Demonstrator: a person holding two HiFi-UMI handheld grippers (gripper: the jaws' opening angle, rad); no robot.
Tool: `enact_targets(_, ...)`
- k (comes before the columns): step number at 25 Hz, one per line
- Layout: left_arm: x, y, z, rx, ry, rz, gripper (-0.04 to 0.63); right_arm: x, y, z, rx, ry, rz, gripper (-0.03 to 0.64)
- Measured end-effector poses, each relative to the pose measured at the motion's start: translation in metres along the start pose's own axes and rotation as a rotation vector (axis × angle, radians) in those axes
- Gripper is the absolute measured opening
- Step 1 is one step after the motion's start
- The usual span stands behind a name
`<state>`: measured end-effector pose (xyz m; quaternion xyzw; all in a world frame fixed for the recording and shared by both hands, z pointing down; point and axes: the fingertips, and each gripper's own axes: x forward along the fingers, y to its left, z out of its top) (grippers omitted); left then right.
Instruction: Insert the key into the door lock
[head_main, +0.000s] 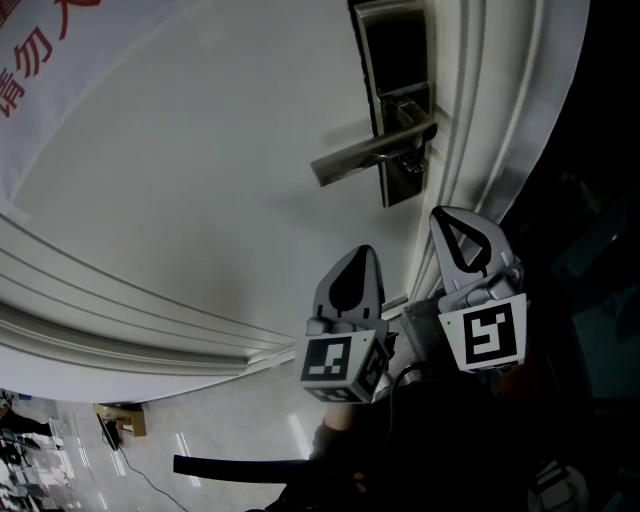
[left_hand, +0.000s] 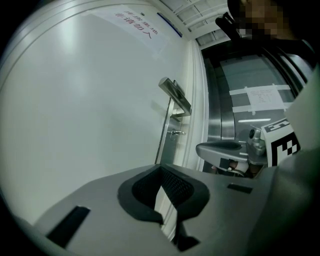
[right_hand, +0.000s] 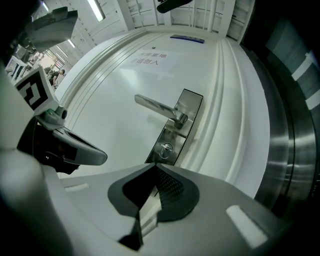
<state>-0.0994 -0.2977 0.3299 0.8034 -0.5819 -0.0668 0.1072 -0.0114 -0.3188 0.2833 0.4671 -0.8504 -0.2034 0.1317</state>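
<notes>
A steel lock plate (head_main: 400, 100) with a lever handle (head_main: 365, 155) is fixed near the white door's right edge. A small key (head_main: 413, 165) sticks out of the lock under the handle, and it also shows as a key (left_hand: 176, 133) in the left gripper view. Head-on, the keyhole (right_hand: 165, 148) sits low on the plate. My left gripper (head_main: 362, 252) hangs below the handle, jaws shut with nothing between them. My right gripper (head_main: 440, 214) is beside it, nearer the door frame, also shut and holding nothing. Both stand clear of the key.
A white door (head_main: 200, 180) with raised moulding fills the view, and a paper notice (head_main: 40, 60) hangs on it at upper left. The white door frame (head_main: 520, 110) borders the lock side, with a dark metal panel (right_hand: 295, 140) beyond. A tiled floor (head_main: 200, 440) lies below.
</notes>
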Motion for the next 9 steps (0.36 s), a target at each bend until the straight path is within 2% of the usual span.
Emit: enact_targets(9, 0.0, 0.001, 0.0014, 0.001, -0.005, 0.002, 0.0, 0.0001, -0.0011, 0.0026, -0.005, -0.007, -0.003, 0.0)
